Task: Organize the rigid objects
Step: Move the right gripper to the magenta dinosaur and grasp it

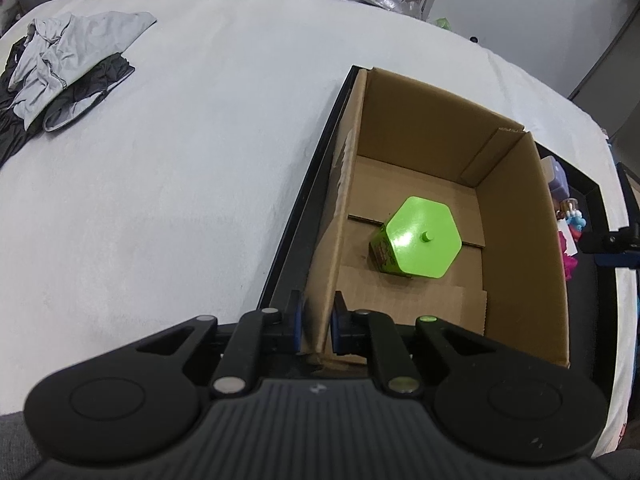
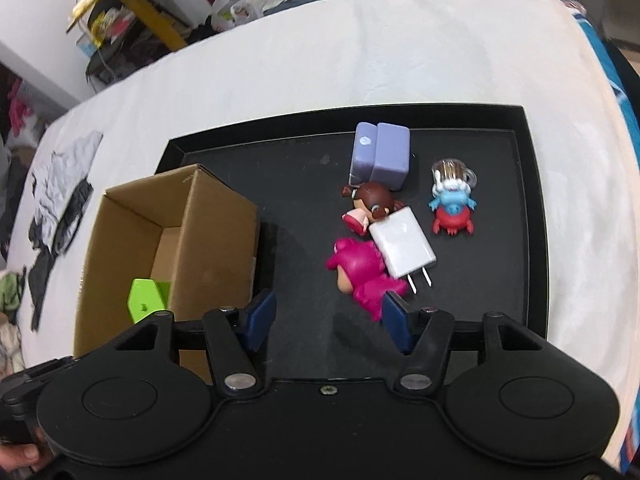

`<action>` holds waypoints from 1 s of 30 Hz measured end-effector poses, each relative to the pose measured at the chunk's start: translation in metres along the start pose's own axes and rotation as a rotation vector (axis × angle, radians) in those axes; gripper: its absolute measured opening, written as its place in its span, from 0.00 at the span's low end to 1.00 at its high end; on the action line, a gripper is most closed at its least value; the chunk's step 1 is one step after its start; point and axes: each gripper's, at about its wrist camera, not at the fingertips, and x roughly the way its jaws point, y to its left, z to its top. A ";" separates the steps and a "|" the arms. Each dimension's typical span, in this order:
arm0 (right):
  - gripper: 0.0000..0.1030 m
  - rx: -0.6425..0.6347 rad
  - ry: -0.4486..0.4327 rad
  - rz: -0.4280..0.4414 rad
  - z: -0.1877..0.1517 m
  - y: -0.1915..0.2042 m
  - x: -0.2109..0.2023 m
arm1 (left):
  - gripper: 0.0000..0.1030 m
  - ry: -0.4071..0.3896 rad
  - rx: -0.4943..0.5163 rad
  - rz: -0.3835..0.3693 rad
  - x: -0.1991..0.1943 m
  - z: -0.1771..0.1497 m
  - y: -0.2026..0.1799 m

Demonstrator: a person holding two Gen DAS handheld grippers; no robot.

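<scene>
An open cardboard box [image 1: 516, 208] stands at the left end of a black tray [image 1: 304, 208], with a green hexagonal container [image 1: 424, 238] upright inside. My left gripper [image 1: 319, 322] is shut on the box's near left wall. In the right wrist view, the tray [image 2: 536, 200] holds a pink toy [image 2: 360, 268], a white plug charger [image 2: 402, 246], a brown-haired doll [image 2: 374, 200], a purple block [image 2: 384, 156] and a blue-and-red figure [image 2: 454, 204]. My right gripper [image 2: 330, 316] hangs open above the tray between box [image 2: 216, 240] and pink toy, its right finger beside the toy's lower end.
The tray lies on a white cloth-covered surface [image 1: 180, 160]. A heap of grey and black clothes [image 1: 68, 76] lies at its far left. Beyond the far edge, the floor is cluttered with bags and boxes. A hand grips a handle at the lower left of the right wrist view.
</scene>
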 end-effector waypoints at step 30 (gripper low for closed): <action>0.57 -0.445 0.168 -0.273 0.010 0.058 0.071 | 0.13 0.029 -0.019 -0.025 0.009 0.005 0.004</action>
